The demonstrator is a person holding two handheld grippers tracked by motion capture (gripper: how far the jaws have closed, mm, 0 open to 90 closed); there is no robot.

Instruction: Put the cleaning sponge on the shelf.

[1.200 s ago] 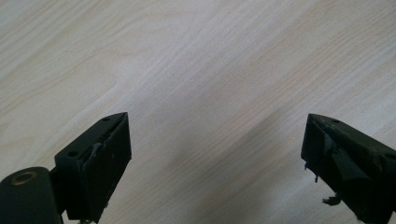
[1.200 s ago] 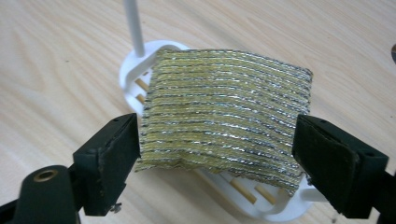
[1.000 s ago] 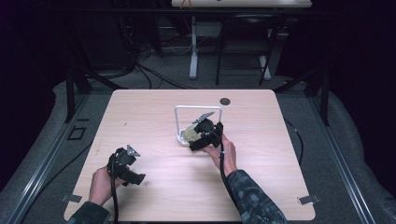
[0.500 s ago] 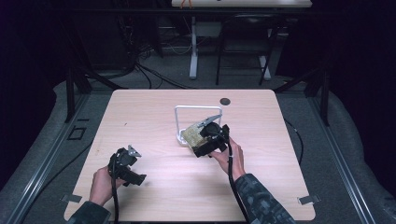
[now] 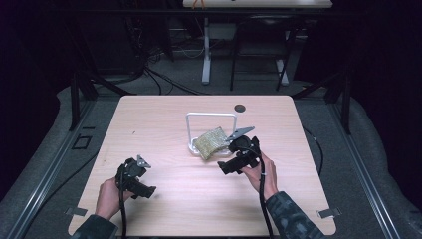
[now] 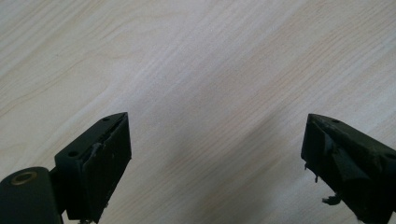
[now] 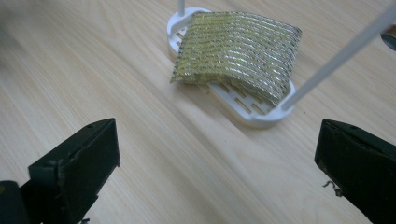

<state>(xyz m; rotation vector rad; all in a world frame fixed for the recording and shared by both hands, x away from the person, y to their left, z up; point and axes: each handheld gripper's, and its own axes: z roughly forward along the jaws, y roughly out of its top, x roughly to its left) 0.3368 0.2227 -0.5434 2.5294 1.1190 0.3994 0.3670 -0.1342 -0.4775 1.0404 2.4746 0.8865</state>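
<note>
A gold-green mesh sponge [image 5: 211, 142] lies bent over the slotted base of a small white rack [image 5: 192, 147] at the table's middle. A thin white wire hoop [image 5: 211, 115] rises over it. In the right gripper view the sponge [image 7: 238, 46] rests on the rack base [image 7: 254, 116], just ahead of the jaws. My right gripper [image 5: 230, 155] stands open to the right of the sponge, apart from it and holding nothing. My left gripper [image 5: 139, 184] is low at the front left, open over bare wood [image 6: 210, 70].
The light wooden table [image 5: 164, 124] has a small dark round spot [image 5: 240, 107] behind the rack. Dark floor, cables and stand legs surround the table. A white rod [image 7: 341, 53] of the hoop slants across the right gripper view.
My right gripper has drawn back from the sponge, to the right and toward the person, leaving the sponge on the rack. The left gripper has stayed put.
</note>
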